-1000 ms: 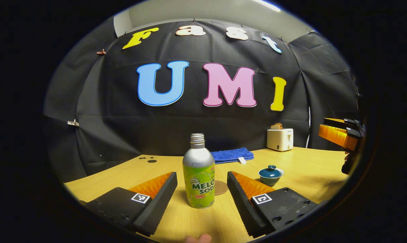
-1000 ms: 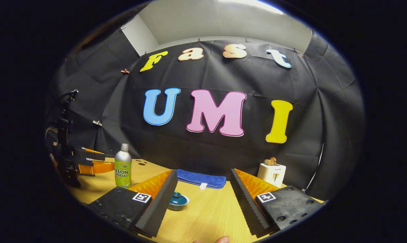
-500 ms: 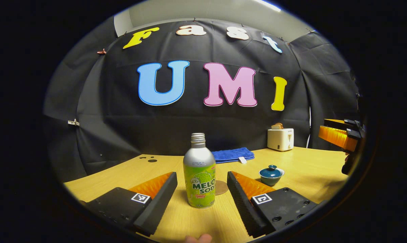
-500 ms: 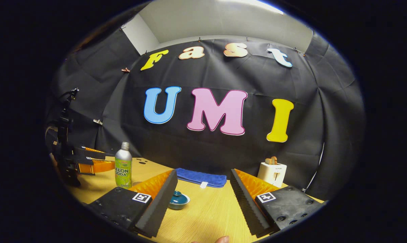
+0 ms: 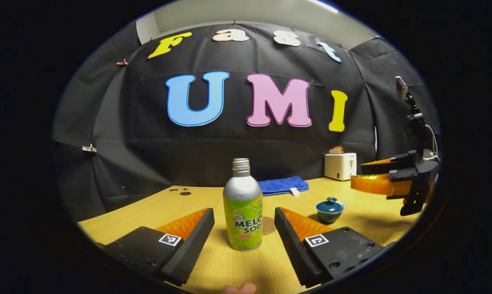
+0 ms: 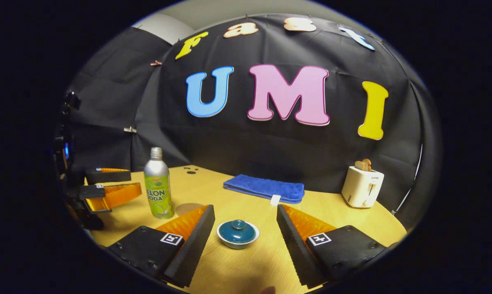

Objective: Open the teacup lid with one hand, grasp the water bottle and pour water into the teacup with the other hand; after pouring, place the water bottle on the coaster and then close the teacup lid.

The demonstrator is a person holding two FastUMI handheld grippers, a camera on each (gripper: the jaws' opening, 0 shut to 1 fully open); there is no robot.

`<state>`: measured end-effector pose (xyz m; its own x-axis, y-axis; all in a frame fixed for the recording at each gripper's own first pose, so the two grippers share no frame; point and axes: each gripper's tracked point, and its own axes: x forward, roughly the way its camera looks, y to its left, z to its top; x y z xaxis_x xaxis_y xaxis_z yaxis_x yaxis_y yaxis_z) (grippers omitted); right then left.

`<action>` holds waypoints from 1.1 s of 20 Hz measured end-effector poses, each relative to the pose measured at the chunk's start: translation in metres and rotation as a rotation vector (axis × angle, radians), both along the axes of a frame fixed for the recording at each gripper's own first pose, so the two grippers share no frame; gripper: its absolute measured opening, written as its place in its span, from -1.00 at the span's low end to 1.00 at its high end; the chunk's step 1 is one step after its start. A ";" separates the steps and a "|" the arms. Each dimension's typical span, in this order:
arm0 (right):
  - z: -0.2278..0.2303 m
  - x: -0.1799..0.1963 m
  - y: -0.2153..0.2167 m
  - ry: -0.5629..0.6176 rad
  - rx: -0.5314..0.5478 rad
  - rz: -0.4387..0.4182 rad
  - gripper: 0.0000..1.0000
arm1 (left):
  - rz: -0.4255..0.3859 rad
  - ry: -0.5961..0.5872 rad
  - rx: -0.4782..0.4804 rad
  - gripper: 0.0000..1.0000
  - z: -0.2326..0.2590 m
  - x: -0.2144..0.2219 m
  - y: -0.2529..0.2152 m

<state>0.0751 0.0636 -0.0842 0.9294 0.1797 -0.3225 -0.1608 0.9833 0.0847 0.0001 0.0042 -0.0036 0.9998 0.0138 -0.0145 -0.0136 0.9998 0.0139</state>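
A silver bottle (image 5: 243, 206) with a green label and no cap stands upright on the wooden table (image 5: 180, 204), between the fingers of my open left gripper (image 5: 244, 214) and a little ahead of them. Behind the bottle lies a round brown coaster (image 5: 269, 225). The small teal teacup (image 6: 238, 234) with its lid on sits just ahead of my open right gripper (image 6: 246, 212), centred between the fingers. The teacup (image 5: 330, 209) also appears right of the bottle, with the right gripper (image 5: 378, 177) hovering beyond it. In the right gripper view the bottle (image 6: 158, 185), coaster (image 6: 187, 208) and left gripper (image 6: 111, 185) are at the left.
A folded blue cloth (image 6: 265, 188) lies at the back of the table (image 6: 246, 269) near the wall. A white toaster (image 6: 362, 185) with bread in it stands at the back right. Small dark spots (image 5: 181, 191) mark the table's far left.
My right gripper has tilted down and swung toward the teacup, which now sits centred between its fingers. The left gripper has barely moved; the bottle stays between its fingers.
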 end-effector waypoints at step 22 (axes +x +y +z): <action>-0.068 0.034 0.020 0.211 0.129 0.015 -0.38 | 0.014 0.005 -0.012 0.88 -0.002 -0.001 0.008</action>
<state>0.1093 0.0838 -0.1522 0.8408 0.2451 -0.4827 -0.1408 0.9600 0.2422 -0.0008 0.0127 -0.0054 0.9994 0.0276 -0.0198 -0.0276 0.9996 0.0018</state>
